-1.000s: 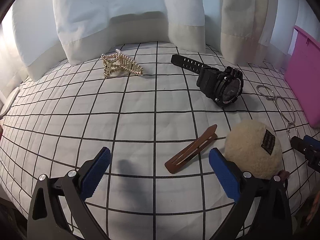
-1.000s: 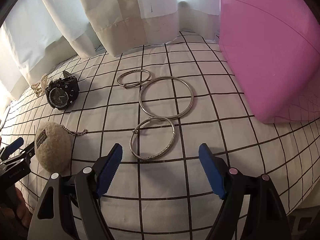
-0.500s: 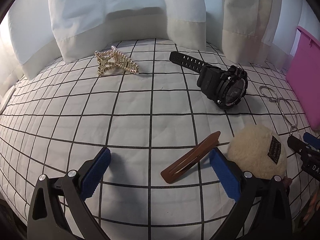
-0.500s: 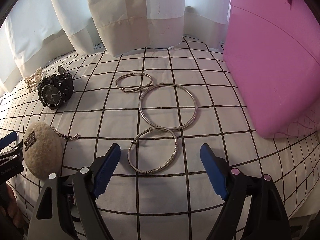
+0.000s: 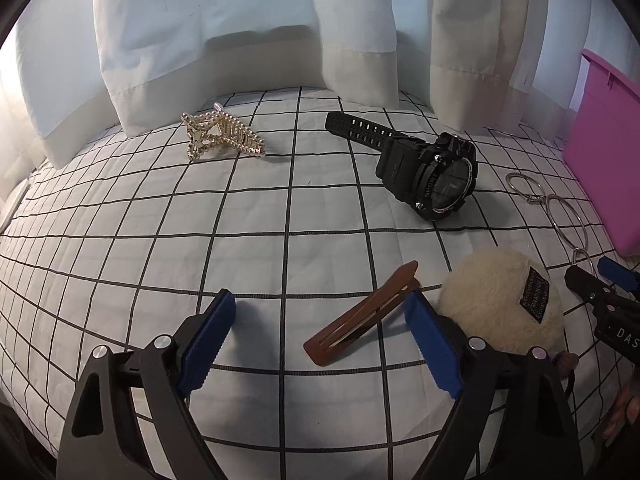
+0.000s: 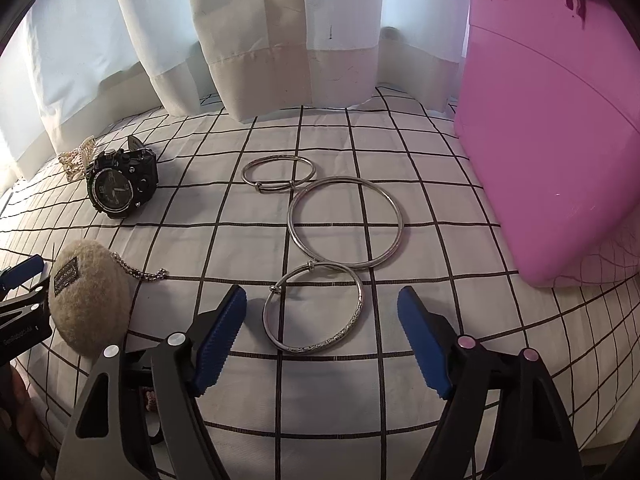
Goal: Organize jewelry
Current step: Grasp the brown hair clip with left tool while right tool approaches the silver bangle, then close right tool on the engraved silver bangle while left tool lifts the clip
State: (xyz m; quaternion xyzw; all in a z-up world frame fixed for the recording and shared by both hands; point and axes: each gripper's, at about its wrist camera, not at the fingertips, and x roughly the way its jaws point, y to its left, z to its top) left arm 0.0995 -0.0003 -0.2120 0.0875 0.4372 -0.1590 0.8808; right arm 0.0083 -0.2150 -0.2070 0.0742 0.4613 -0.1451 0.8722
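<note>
My left gripper (image 5: 320, 320) is open and empty above a brown hair clip (image 5: 362, 316) that lies between its fingers, nearer the right one. A fluffy cream pom-pom (image 5: 502, 300) lies beside it, with a black watch (image 5: 432, 176) and a gold claw clip (image 5: 220, 136) farther back. My right gripper (image 6: 322, 320) is open and empty over a small engraved silver bangle (image 6: 316, 312). A large silver ring (image 6: 346, 222) and a thin bangle (image 6: 278, 172) lie beyond it. The pink box (image 6: 548, 128) stands at the right.
Everything lies on a white bedcover with a black grid (image 5: 280, 216). White curtains (image 6: 272, 40) hang along the far edge. In the right wrist view the watch (image 6: 118, 186), the pom-pom (image 6: 90, 296) with its chain, and the left gripper's tip (image 6: 22, 272) are at the left.
Both grippers have drawn slightly closer to the bedcover items; the hair clip and the small bangle sit a little lower between the fingers. Nothing was grasped or moved.
</note>
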